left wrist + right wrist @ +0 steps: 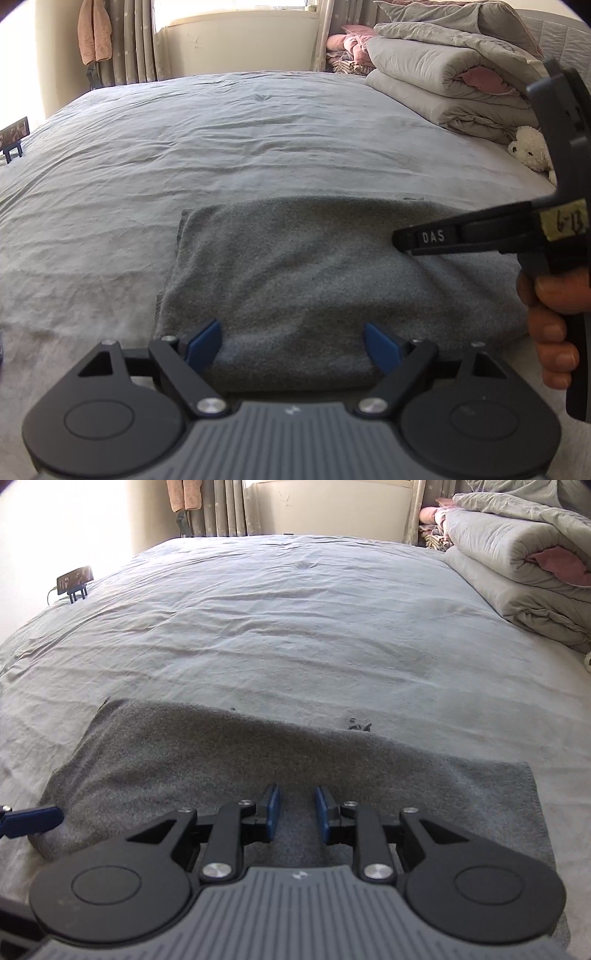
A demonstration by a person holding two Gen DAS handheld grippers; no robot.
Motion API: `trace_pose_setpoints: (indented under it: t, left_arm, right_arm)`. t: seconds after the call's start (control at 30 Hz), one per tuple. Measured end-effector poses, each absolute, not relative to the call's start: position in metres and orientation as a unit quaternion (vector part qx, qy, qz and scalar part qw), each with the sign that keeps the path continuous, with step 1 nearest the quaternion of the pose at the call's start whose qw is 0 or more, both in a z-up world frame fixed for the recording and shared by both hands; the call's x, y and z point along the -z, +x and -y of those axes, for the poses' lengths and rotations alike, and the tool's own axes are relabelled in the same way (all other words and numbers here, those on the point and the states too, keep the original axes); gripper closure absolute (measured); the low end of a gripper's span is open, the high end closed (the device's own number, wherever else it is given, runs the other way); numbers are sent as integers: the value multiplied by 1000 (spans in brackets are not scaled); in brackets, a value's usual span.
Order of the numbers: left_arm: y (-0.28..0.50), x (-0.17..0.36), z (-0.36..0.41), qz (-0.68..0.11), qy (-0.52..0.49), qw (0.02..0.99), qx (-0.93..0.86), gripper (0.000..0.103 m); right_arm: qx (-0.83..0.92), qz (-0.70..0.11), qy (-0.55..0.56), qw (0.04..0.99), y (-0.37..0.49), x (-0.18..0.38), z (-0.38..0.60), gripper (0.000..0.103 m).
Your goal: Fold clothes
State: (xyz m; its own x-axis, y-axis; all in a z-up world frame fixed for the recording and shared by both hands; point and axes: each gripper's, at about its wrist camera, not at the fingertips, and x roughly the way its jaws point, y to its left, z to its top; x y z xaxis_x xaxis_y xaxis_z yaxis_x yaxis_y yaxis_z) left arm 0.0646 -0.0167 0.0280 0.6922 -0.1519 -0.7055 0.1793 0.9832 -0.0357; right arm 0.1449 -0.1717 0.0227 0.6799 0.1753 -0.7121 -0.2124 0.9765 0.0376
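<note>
A dark grey cloth (295, 266) lies folded into a flat rectangle on the pale grey bedsheet (221, 140). My left gripper (291, 343) hangs open and wide over the cloth's near edge, with nothing between its blue pads. My right gripper (297, 812) hovers over the middle of the grey cloth (258, 753). Its pads stand a narrow gap apart and hold nothing. In the left wrist view, the right gripper (402, 242) reaches in from the right above the cloth, held by a hand (550, 325). One blue finger (33, 818) of the left gripper shows at the cloth's left corner.
Folded grey quilts (443, 74) are stacked at the far right of the bed, with a white plush toy (530, 147) beside them. A small display stand (74, 579) sits at the bed's left edge. Dark lint bits (358, 725) lie beyond the cloth. Curtains and a window are behind.
</note>
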Motion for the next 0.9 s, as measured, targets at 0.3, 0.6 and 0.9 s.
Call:
trace_pose_setpoints:
  t: [0.3,0.6,0.9]
  left_arm:
    - [66,-28,15,-387,15,917,95,17]
    - [67,-30,14,-390,10,916,95,17]
    - [67,-29,16,-388,14,917,93,17]
  right_arm:
    - [-86,-371,-40,924,173,-14,165,82]
    - [-82,-371,-14,925,104,-48,201,76]
    - [-75,-391,22,917,42,-24,242,73]
